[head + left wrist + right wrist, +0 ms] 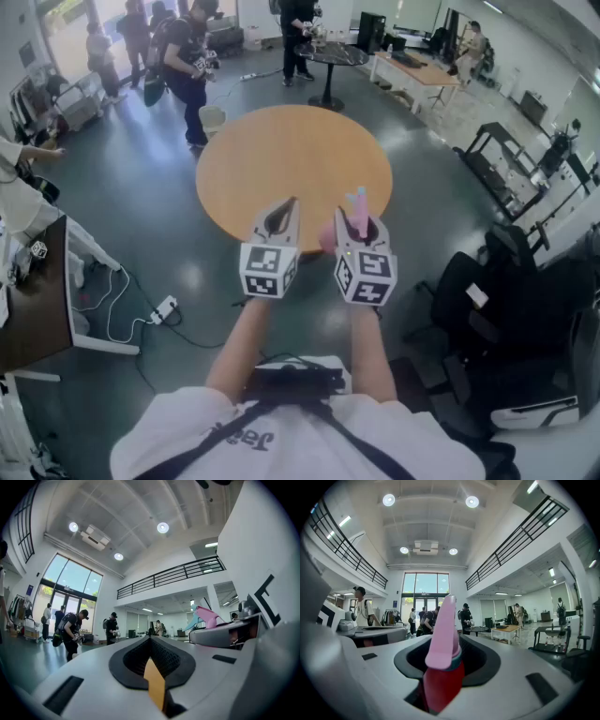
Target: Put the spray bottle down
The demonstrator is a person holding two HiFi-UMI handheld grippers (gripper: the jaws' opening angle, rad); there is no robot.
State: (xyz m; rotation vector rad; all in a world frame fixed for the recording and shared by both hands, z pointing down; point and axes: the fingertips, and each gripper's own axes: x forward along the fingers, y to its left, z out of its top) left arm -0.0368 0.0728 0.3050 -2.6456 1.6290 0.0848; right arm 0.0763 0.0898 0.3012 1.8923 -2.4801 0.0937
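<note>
My right gripper (361, 223) is shut on a spray bottle (357, 206) with a pink trigger head and a red body. It holds the bottle level, just above the near edge of the round wooden table (281, 155). In the right gripper view the spray bottle (442, 639) fills the gap between the jaws, its pink head sticking up and forward. My left gripper (284, 217) hangs beside it on the left, its jaws together with nothing in them. The left gripper view shows the bottle's pink and blue nozzle (206, 616) to the right.
Several people stand beyond the table at the back (187, 66), near a small black round table (333, 56). A dark desk (33, 300) and a power strip (162, 310) on the floor lie to the left. Black office chairs (487, 291) crowd the right.
</note>
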